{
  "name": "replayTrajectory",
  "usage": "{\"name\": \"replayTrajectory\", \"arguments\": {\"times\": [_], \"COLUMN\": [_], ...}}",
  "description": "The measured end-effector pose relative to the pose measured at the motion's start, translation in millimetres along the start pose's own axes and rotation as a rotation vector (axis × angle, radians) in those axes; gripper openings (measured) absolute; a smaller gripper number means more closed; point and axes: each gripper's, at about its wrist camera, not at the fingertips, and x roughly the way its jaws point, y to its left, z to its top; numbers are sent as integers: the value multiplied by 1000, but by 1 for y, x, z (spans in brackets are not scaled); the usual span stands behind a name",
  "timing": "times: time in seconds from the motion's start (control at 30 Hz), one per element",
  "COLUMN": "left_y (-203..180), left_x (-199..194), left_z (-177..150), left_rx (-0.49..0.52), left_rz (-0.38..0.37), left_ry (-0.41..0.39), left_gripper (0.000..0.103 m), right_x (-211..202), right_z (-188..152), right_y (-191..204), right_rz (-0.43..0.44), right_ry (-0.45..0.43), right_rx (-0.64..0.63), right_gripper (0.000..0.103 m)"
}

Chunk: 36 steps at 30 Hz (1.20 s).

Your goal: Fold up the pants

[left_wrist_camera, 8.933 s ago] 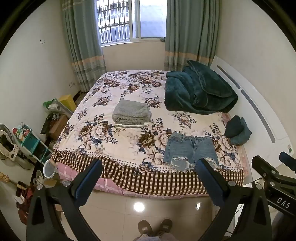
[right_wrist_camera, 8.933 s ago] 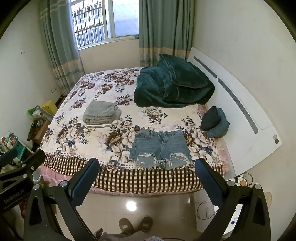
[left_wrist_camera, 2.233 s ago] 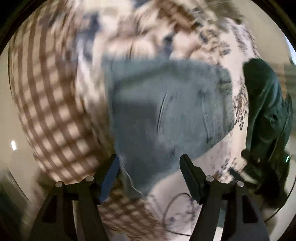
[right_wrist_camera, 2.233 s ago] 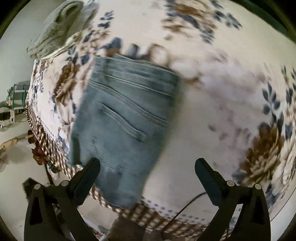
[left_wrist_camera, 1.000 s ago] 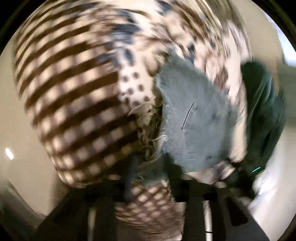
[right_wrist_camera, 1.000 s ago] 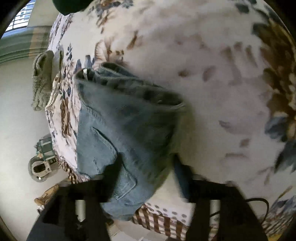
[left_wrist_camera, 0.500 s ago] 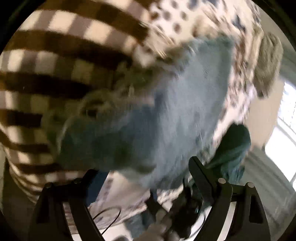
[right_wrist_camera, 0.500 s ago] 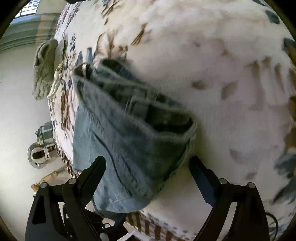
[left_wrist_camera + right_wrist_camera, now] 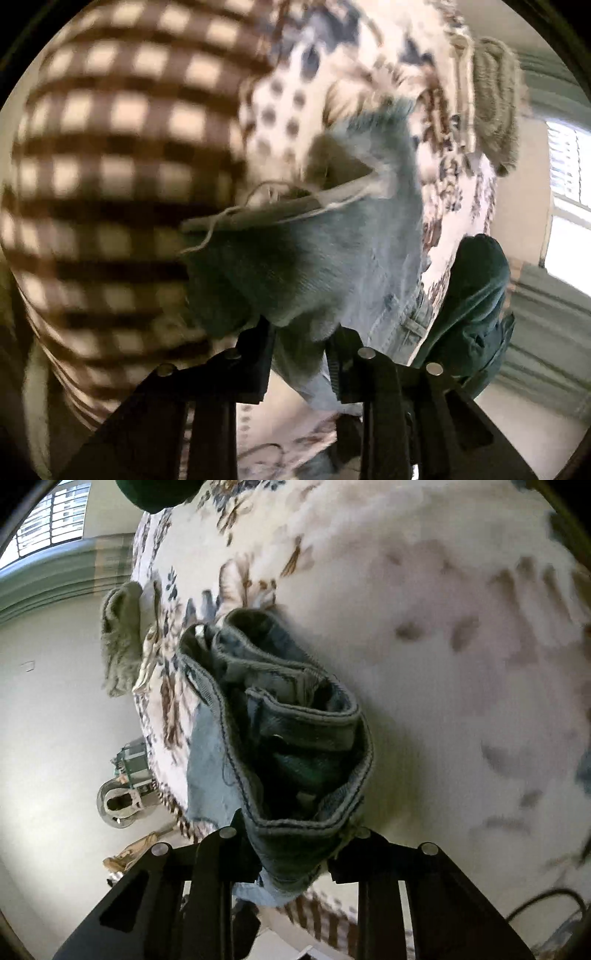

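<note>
The denim shorts point(image 9: 343, 254) lie folded lengthwise on the floral bed sheet point(image 9: 454, 192). My left gripper point(image 9: 301, 343) is shut on the frayed hem end of the shorts, which bunches up right in front of the camera. My right gripper point(image 9: 293, 843) is shut on the waistband end of the shorts point(image 9: 280, 738), and the open waistband curls up toward the lens. The fingertips of both grippers are hidden in denim.
A folded grey garment point(image 9: 493, 107) lies further along the bed, also in the right wrist view point(image 9: 122, 642). A dark green blanket point(image 9: 476, 295) sits beyond the shorts. The checkered sheet border point(image 9: 110, 177) hangs over the bed edge. Floor clutter point(image 9: 122, 797) lies below.
Half a second ago both grippers were open around the folded shorts. Now both have closed on the denim, left on the hem end, right on the waistband end, and the fabric is lifting.
</note>
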Motion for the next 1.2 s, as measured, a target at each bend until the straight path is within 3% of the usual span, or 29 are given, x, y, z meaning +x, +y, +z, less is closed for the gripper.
{"name": "replayTrajectory", "arguments": {"times": [0.07,0.13,0.2,0.3,0.33,0.47,0.57,0.7,0.87,1.0,1.07,1.1,1.13,1.17,1.2], "left_y": [13,25,32,32,32,30,37,54,40,34,30,25,16,10,0], "left_x": [-1,7,12,11,9,12,15,13,21,17,12,8,4,1,-3], "left_z": [9,12,9,-2,-5,-26,-34,-25,-4,-2,-1,0,5,7,9], "left_rx": [2,-47,-106,-185,-211,-250,-244,-304,-262,-245,-233,-205,-175,-124,-65], "left_rz": [-27,-59,-96,-157,-171,-176,-82,-51,12,57,58,59,50,37,40], "left_ry": [20,52,53,24,18,55,92,46,57,22,-18,-42,-59,-73,-80], "left_gripper": [24,30,44,71,74,76,79,86,93,93,91,76,65,43,38], "right_x": [9,15,24,34,38,46,42,37,34,34,30,29,28,29,29], "right_z": [1,2,3,6,7,13,12,16,16,17,18,18,18,18,16], "right_y": [-4,-9,-10,-6,-3,2,0,-6,-13,-16,-15,-14,-14,-13,-12], "right_rz": [-17,-39,-16,-6,3,5,0,-11,-6,8,11,-13,-25,-34,-43], "right_ry": [25,35,44,54,53,60,68,76,71,52,11,0,-19,-25,-34], "right_rx": [24,21,6,-13,-10,5,-1,-15,-16,18,24,25,25,24,20], "right_gripper": [42,76,83,87,88,88,88,88,93,92,75,55,42,39,34]}}
